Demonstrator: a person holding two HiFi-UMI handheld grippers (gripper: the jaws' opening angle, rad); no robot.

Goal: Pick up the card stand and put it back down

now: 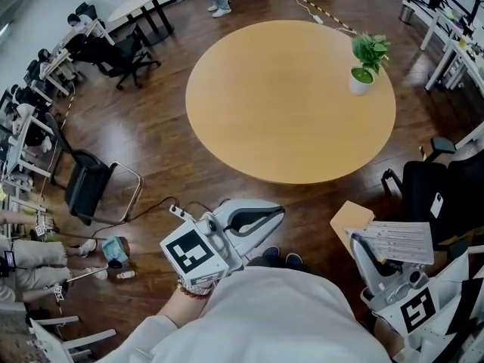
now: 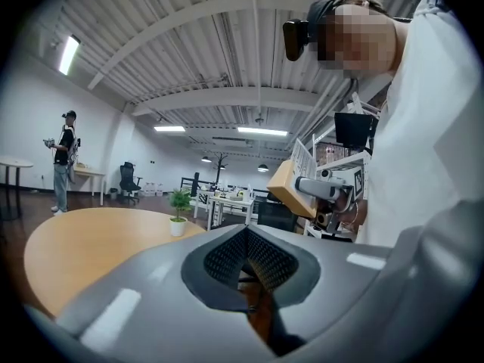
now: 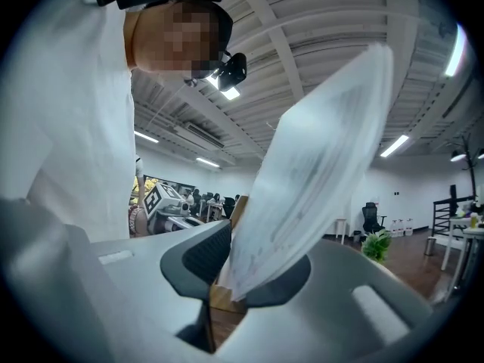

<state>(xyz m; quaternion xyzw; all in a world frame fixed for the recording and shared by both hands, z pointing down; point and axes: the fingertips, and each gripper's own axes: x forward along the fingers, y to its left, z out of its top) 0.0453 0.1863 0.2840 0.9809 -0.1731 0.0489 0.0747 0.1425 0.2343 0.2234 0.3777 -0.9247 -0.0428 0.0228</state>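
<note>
The card stand (image 1: 382, 238) is a light wooden block carrying a white printed card. It hangs in the air at the lower right of the head view, off the table. My right gripper (image 1: 358, 242) is shut on it. In the right gripper view the card (image 3: 318, 172) rises tilted from between the pads, with the wooden base (image 3: 221, 296) low behind them. My left gripper (image 1: 280, 212) is held in front of the person's body, shut and empty; its pads (image 2: 227, 257) meet. The left gripper view also shows the stand's wooden base (image 2: 290, 188).
A round wooden table (image 1: 291, 100) lies ahead with a small potted plant (image 1: 366, 63) near its right edge. Office chairs (image 1: 94, 184) stand at the left and a black chair (image 1: 431, 195) at the right. People sit at the far left; one person (image 2: 63, 157) stands beyond the table.
</note>
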